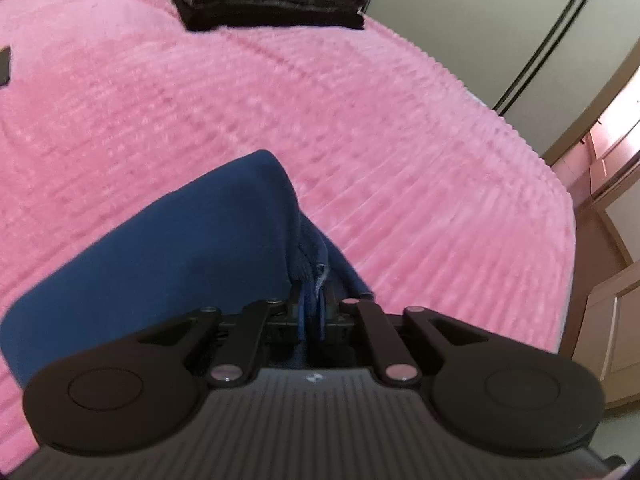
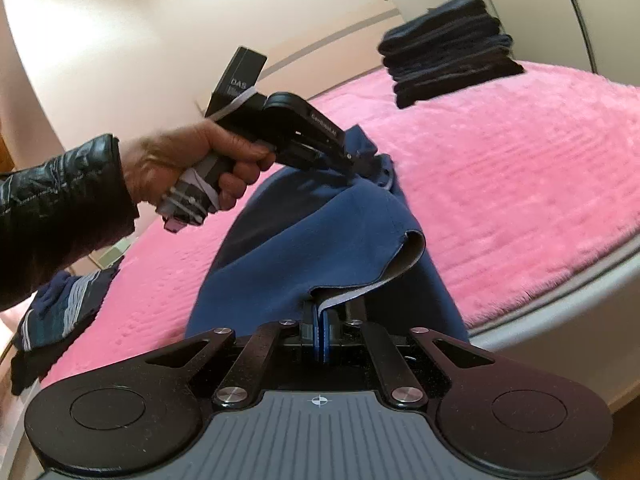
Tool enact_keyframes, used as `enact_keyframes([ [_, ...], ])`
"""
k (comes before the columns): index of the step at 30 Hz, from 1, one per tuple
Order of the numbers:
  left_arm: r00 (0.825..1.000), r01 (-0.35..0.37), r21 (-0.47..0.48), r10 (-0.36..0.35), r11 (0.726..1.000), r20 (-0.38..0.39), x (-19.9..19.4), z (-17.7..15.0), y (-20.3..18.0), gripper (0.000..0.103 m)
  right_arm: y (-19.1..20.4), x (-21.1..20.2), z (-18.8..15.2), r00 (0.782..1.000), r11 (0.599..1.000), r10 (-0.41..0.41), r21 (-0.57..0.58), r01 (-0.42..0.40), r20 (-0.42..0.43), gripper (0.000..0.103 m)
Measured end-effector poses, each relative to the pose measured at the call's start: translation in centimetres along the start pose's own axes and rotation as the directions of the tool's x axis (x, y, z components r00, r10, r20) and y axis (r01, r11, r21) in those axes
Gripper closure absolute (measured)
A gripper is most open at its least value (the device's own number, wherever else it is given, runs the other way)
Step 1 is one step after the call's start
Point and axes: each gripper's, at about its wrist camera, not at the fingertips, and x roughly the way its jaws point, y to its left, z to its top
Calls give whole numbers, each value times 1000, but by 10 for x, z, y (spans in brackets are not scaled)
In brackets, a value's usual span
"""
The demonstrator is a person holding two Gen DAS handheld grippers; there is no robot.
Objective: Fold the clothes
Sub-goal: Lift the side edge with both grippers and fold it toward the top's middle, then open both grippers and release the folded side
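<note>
Garment: we hold a blue fleece garment (image 2: 320, 224) raised in a soft hump over the pink bedspread (image 2: 520, 168), near the bed's edge, with its pale inner side showing at a curled hem.
Right gripper: our right gripper (image 2: 322, 338) is clenched on a doubled edge of the fleece, the cloth pinched between its jaws.
Left gripper: our left gripper (image 1: 316, 316) grips bunched blue fabric at the far end; in the right wrist view the person's hand (image 2: 192, 168), in a dark shiny sleeve (image 2: 52, 208), works its handle.
Step in hand: we judge this to be carrying a fold across, both ends lifted together.
Doing it well: we should keep both pinches firm, draw the edge taut between them, lay it down square on the bedspread, and let go only once the cloth rests flat.
Surroundings: a stack of dark folded clothes (image 2: 448, 52) sits far back on the bed; a striped garment (image 2: 60, 320) lies unfolded at the left edge.
</note>
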Motion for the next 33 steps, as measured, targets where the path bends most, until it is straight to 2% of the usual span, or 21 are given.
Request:
enact_keyframes([
  [5, 997, 71, 16, -71, 997, 14, -13, 2, -1, 83, -1, 2, -4, 999, 1000, -14, 22, 14, -31, 103],
  [8, 992, 92, 8, -92, 996, 89, -47, 3, 6, 79, -7, 0, -4, 999, 998, -31, 48, 33, -39, 102],
  [11, 987, 44, -25, -39, 999, 157, -84, -5, 28, 74, -10, -9, -5, 998, 995, -57, 76, 60, -41, 102],
  [16, 981, -91, -88, 104, 992, 161, -111, -33, 71, 74, -13, -25, -6, 991, 988, -125, 87, 129, -46, 102],
  [17, 979, -113, -86, 125, 990, 158, -113, -37, 77, 74, -13, -29, -5, 990, 986, -134, 91, 138, -43, 99],
  [19, 976, -143, -74, 153, 987, 156, -112, -44, 85, 74, -13, -35, -3, 989, 984, -148, 98, 150, -27, 55],
  [20, 974, -154, -67, 163, 986, 156, -111, -47, 88, 74, -12, -39, -2, 988, 983, -156, 101, 156, -7, 23],
  [26, 971, -176, -11, 175, 984, 163, -89, -48, 98, 73, -10, -42, 25, 990, 989, -135, 71, 131, 48, 24],
  [29, 974, -182, 22, 177, 983, 143, -76, -46, 100, 72, -15, -23, 47, 994, 994, -104, 47, 103, 40, 24],
  [33, 974, -179, 68, 167, 982, 155, -79, -43, 98, 72, -19, 18, 84, 998, 997, -60, -40, 60, -4, 24],
])
